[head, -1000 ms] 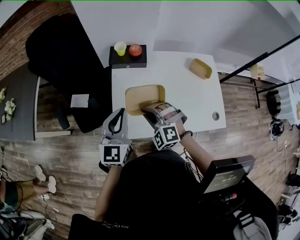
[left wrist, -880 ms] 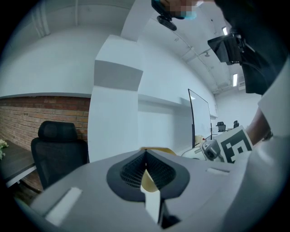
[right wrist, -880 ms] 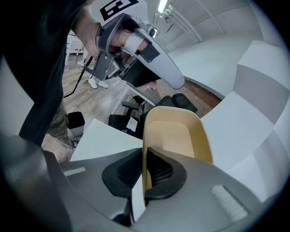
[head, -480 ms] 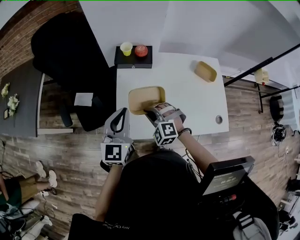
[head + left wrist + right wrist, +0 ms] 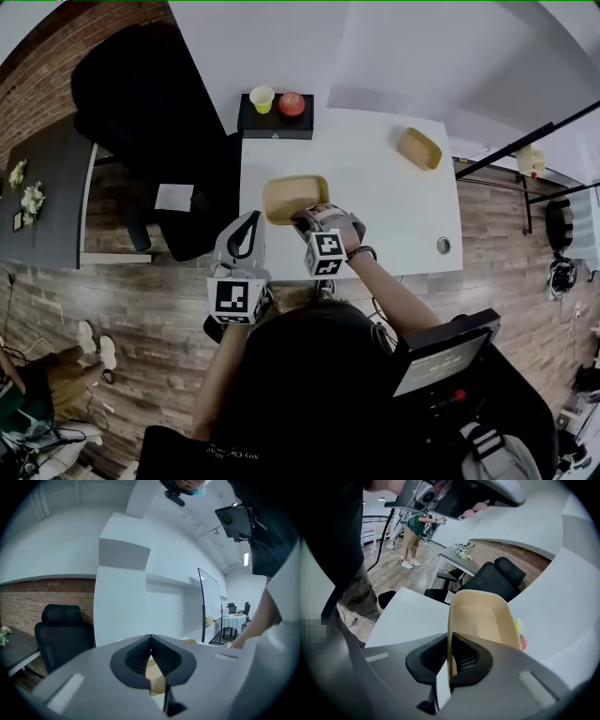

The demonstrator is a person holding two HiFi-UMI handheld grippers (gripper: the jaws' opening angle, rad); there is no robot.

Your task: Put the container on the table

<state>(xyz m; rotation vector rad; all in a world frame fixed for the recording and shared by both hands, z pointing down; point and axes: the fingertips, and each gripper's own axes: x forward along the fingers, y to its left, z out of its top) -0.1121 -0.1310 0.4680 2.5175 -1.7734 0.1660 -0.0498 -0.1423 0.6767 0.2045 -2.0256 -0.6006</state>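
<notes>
A tan oblong container [image 5: 294, 198] sits low over the near left part of the white table [image 5: 375, 202]. I cannot tell whether its base touches the surface. My right gripper [image 5: 307, 218] is shut on the container's near rim. In the right gripper view the thin rim stands between the pads [image 5: 464, 660], and the empty container [image 5: 480, 616] stretches away from the right gripper [image 5: 451, 660]. My left gripper [image 5: 246, 234] hovers off the table's near left corner, jaws shut with nothing between them. In its own view the left gripper [image 5: 150, 656] points level.
A second tan container [image 5: 419, 148] lies at the table's far right. A black box [image 5: 274, 122] at the far edge carries a yellow cup [image 5: 262, 98] and a red apple [image 5: 292, 103]. A black office chair [image 5: 150, 103] stands to the left. A cable hole [image 5: 443, 246] is at the near right.
My right gripper has sunk toward the table with the container in it. The left gripper has stayed where it was.
</notes>
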